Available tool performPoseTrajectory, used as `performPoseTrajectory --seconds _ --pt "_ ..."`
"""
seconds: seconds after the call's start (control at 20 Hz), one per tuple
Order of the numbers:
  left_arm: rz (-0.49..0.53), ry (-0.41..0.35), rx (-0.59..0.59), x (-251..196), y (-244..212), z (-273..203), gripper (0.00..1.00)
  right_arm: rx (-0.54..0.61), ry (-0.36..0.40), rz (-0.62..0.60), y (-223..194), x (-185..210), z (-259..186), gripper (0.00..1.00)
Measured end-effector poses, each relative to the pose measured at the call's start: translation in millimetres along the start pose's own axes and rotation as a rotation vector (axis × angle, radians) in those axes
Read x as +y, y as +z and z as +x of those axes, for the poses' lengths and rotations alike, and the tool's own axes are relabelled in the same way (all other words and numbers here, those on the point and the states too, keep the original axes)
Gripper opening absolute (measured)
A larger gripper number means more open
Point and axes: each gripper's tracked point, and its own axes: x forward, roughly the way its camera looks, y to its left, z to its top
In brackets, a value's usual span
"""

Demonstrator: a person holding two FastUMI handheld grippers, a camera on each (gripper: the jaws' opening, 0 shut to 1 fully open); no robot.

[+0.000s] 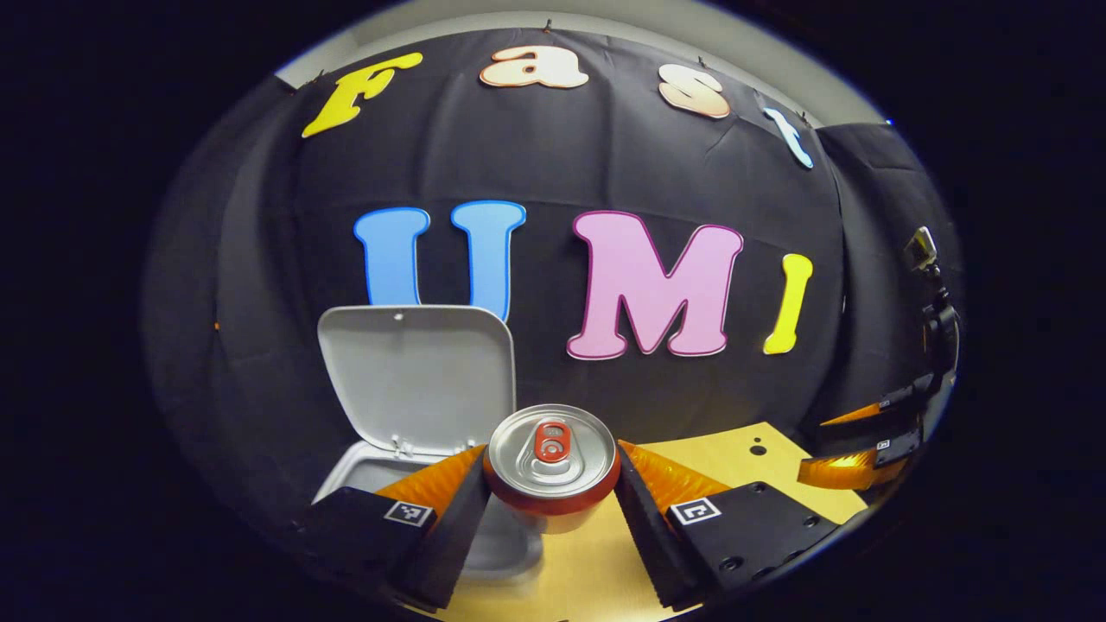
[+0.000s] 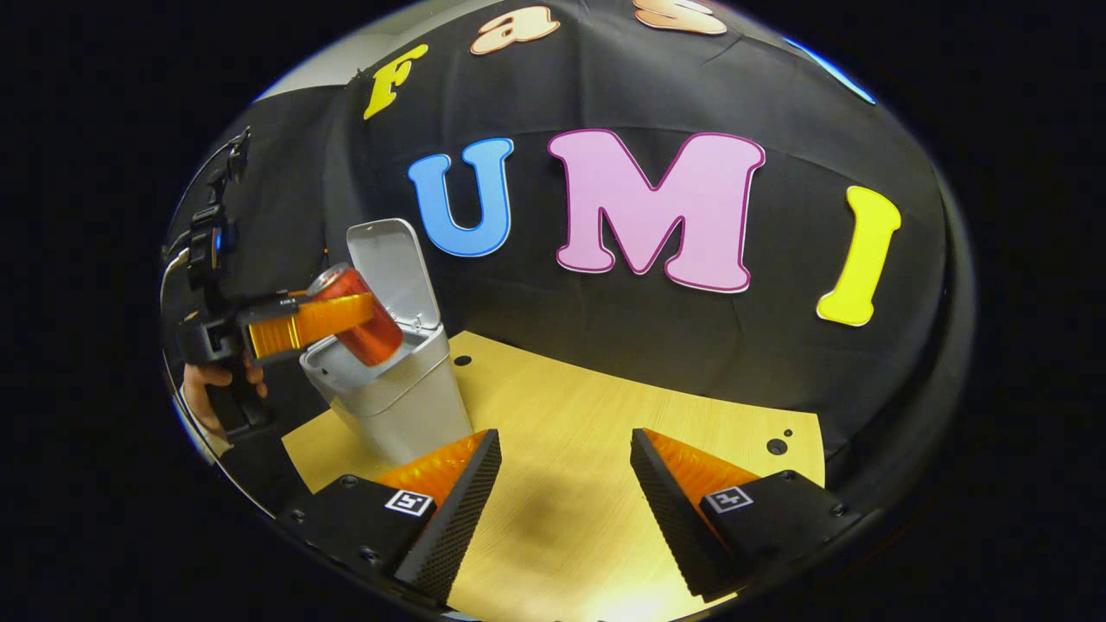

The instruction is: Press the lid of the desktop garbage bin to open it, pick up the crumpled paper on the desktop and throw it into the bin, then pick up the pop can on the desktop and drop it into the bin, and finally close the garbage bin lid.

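A red pop can [image 1: 551, 466] with a silver top sits between both fingers of my left gripper [image 1: 551, 497], which is shut on it. The grey desktop bin [image 1: 363, 475] stands just behind and left of the can, its lid [image 1: 419, 380] raised upright. In the right gripper view the left gripper [image 2: 315, 324] holds the can [image 2: 363, 320] tilted over the bin's open mouth [image 2: 389, 380], with a hand [image 2: 207, 389] on its handle. My right gripper [image 2: 562, 492] hangs open over the wooden table [image 2: 562, 415], nothing between its fingers. The right gripper [image 1: 855, 466] also shows far right in the left gripper view.
The table has small holes near its back edge [image 2: 776, 446]. The black cloth wall [image 2: 657, 345] rises close behind the table and the bin. Bare tabletop lies to the right of the bin.
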Motion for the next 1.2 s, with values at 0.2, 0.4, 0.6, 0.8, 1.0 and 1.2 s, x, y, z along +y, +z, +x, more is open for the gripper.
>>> performPoseTrajectory --seconds 0.2,0.4,0.6,0.8,1.0,1.2 --pt "-0.005 0.095 0.08 51.3 -30.1 2.9 0.84 0.002 0.001 0.019 -7.3 3.5 -3.3 0.97" --pt "0.0 0.147 0.147 80.2 -68.7 9.7 0.86 0.021 -0.006 0.025 -18.0 2.4 -9.6 0.97" --pt "-0.052 0.129 0.153 80.9 -79.7 11.8 0.87 0.021 -0.025 0.036 -21.5 -5.0 -18.0 0.97" --pt "-0.008 0.132 0.122 80.3 -66.4 9.6 0.88 0.017 -0.034 0.047 -21.7 -6.7 -22.3 0.97" --pt "-0.008 0.151 0.06 83.4 -40.9 8.3 0.94 0.012 -0.037 0.048 -23.0 -7.1 -25.0 0.97" --pt "0.011 0.161 -0.031 93.5 6.6 6.9 0.94 0.007 -0.044 0.061 -24.4 -10.4 -29.8 0.97"
